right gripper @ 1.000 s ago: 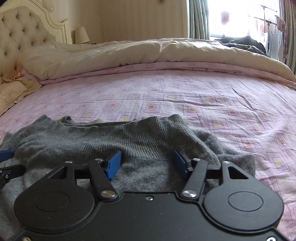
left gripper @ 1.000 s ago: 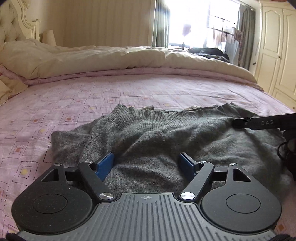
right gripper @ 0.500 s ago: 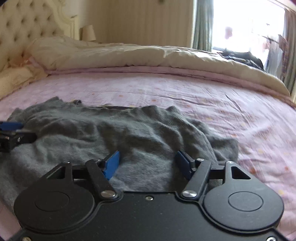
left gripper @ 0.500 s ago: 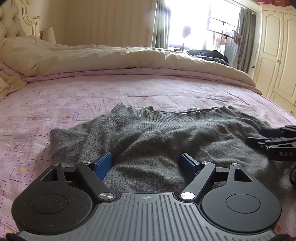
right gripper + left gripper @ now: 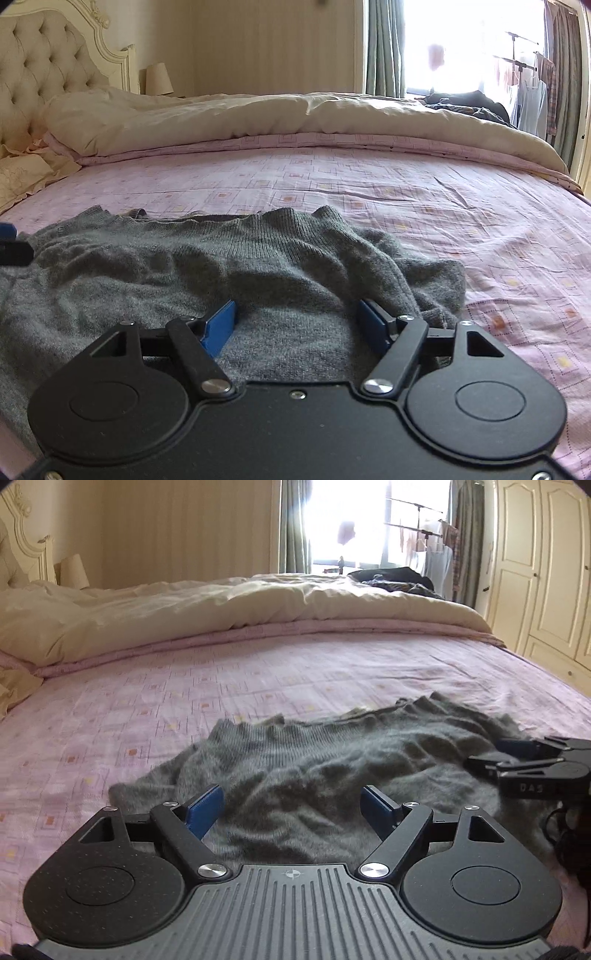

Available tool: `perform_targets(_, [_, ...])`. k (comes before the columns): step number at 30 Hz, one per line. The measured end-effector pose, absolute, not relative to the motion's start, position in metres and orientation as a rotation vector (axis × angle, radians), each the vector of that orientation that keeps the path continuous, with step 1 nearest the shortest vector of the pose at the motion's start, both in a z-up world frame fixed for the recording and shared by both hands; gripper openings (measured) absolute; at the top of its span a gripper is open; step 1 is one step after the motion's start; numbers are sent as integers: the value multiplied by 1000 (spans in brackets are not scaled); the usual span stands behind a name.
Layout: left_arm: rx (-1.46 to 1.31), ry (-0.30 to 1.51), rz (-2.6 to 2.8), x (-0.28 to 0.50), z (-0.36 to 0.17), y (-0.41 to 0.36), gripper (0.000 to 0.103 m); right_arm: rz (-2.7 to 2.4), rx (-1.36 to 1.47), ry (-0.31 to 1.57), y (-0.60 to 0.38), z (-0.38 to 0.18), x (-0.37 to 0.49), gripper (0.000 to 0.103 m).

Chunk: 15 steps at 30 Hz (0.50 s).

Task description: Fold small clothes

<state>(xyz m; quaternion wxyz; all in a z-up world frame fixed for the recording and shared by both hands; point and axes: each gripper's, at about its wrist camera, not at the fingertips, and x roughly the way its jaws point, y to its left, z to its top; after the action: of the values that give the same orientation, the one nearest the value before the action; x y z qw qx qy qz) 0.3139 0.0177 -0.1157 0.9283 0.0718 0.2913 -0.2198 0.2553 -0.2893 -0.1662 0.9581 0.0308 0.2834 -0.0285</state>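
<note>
A grey knitted sweater [image 5: 332,760] lies rumpled on the pink patterned bed sheet [image 5: 258,679]; it also shows in the right wrist view [image 5: 229,269]. My left gripper [image 5: 293,806] is open, its blue pads low over the sweater's near left part. My right gripper [image 5: 297,325] is open over the sweater's near right part. The right gripper also shows at the right edge of the left wrist view [image 5: 524,764]. The left gripper's fingertip [image 5: 7,240] shows at the left edge of the right wrist view.
A cream duvet [image 5: 184,609] is bunched along the far side of the bed. A tufted headboard [image 5: 44,74] and pillows [image 5: 22,173] stand at the left. Dark clothes [image 5: 395,578] lie at the far right by the window. White wardrobes [image 5: 535,568] stand at the right.
Both grippers have pulled back and risen a little from the sweater, staying open. The sweater looks flatter and more spread than a second ago.
</note>
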Motion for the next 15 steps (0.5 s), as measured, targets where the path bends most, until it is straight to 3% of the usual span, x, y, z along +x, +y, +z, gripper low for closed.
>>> perform_targets(8, [172, 740, -215, 380, -138, 19, 80, -61, 52, 577, -288, -167, 256, 74])
perform_targets(12, [145, 773, -147, 403, -151, 31, 88, -61, 52, 577, -288, -168, 256, 74])
perform_targets(15, [118, 786, -110, 408, -145, 33, 86, -61, 53, 577, -288, -167, 257, 74])
